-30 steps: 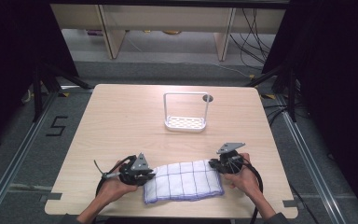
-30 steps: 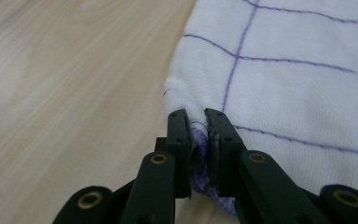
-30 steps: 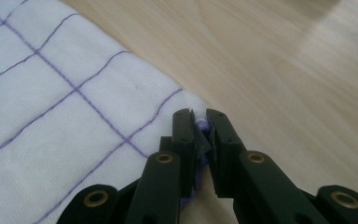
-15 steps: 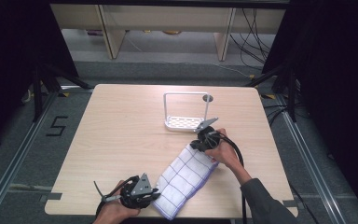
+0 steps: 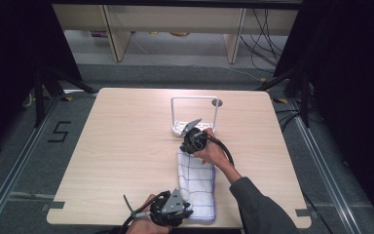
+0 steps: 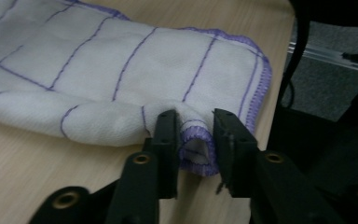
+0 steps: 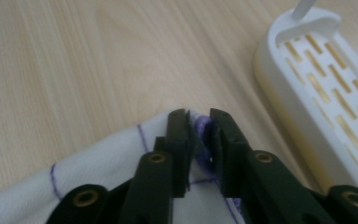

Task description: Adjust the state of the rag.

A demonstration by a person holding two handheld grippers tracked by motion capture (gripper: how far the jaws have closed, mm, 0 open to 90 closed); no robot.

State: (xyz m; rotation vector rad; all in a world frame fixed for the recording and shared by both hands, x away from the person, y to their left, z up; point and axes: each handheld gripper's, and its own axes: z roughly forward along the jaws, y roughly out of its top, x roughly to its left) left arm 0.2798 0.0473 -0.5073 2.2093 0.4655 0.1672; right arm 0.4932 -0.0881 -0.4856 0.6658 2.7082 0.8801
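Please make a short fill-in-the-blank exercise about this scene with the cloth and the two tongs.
1. The cloth is white with ____ grid lines.
2. The right tongs stand at the cloth's end nearest the white ____.
3. The left tongs have the cloth's ____ between their jaws.
4. Everything lies on a ____ table.

Missing words: purple; rack; corner; wooden

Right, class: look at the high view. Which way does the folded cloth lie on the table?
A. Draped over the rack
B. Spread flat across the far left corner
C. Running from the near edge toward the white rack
C: the cloth stretches from the table's near edge up toward the rack, one gripper at each end.
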